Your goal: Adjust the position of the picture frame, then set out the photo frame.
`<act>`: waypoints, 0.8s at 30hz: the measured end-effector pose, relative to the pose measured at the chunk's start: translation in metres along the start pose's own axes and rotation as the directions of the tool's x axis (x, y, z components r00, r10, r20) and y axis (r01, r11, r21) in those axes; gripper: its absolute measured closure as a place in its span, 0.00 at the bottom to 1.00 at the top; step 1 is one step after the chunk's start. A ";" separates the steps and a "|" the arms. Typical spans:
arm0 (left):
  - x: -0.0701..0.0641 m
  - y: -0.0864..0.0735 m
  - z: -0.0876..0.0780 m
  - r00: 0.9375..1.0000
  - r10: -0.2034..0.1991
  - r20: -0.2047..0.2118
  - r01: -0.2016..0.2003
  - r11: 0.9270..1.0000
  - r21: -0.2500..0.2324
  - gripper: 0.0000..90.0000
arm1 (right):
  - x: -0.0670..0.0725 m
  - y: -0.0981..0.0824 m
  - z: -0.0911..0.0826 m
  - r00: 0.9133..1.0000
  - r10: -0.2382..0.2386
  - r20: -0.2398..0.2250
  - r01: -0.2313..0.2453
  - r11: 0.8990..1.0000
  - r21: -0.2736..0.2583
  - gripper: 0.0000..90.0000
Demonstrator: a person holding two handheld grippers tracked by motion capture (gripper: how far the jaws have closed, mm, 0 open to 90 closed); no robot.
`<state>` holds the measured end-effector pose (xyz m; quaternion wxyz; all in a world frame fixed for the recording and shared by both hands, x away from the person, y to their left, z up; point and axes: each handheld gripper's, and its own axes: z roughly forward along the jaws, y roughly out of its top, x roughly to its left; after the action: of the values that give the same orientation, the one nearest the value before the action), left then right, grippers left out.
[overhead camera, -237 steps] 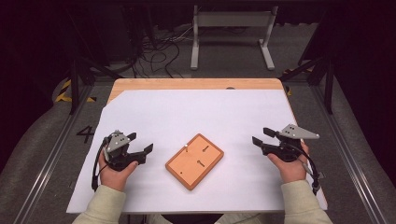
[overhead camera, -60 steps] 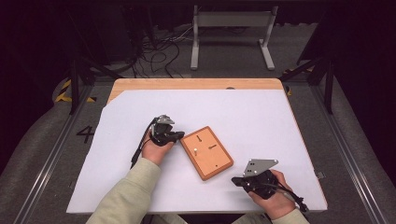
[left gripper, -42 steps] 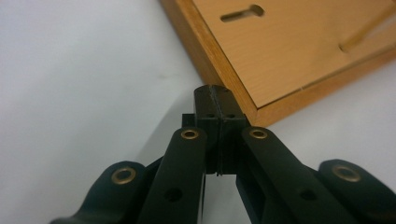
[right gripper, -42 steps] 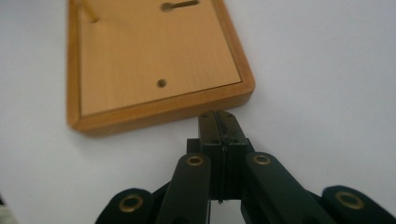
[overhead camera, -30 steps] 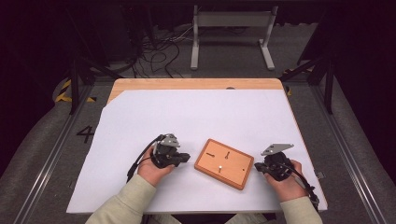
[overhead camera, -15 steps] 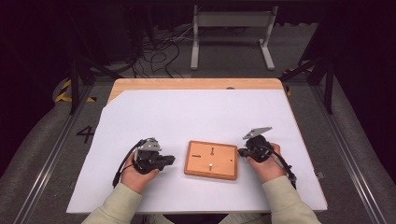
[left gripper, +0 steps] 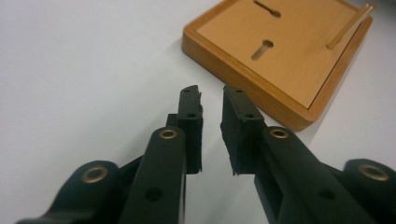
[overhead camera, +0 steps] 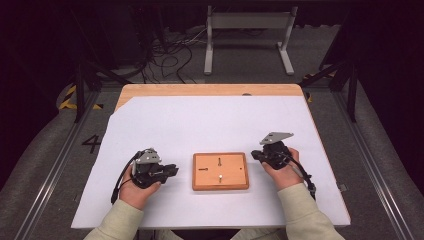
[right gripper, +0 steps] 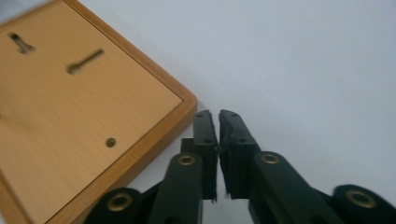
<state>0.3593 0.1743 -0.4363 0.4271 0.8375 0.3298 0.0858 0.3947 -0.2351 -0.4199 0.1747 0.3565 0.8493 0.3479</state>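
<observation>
While wooden board (overhead camera: 220, 171) lies unlabelled, left gripper (left gripper: 211, 100) jaws slightly apart, empty; right gripper (right gripper: 218, 115) jaws nearly closed, empty.

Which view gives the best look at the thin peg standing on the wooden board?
The left gripper view: the peg rises slanted from the far corner of the wooden board, clearly lit and seen from the side. The high view shows it as a small pale dot. In the right gripper view I cannot make out the peg.
</observation>
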 end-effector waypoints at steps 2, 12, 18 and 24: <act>0.001 0.002 -0.007 1.000 0.004 -0.026 -0.005 1.000 -0.027 0.80 | -0.001 0.000 -0.015 1.000 -0.021 0.003 0.021 0.999 -0.048 0.90; 0.006 0.007 -0.022 0.997 -0.021 -0.073 0.009 0.988 -0.156 0.59 | -0.015 -0.014 -0.062 0.999 -0.019 -0.035 0.009 0.962 -0.274 0.68; 0.008 0.008 -0.025 0.997 -0.018 -0.077 0.002 0.978 -0.210 0.54 | -0.018 -0.017 -0.067 0.999 -0.018 -0.029 0.008 0.943 -0.332 0.55; 0.005 0.008 -0.022 0.998 0.011 -0.062 -0.027 0.965 -0.260 0.53 | -0.016 -0.018 -0.064 0.999 -0.015 -0.047 -0.004 0.926 -0.378 0.50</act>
<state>0.3574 0.1889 -0.4169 0.5225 0.7741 0.3206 0.1577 0.3621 -0.2859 -0.3876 0.2201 0.3052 0.7713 0.5133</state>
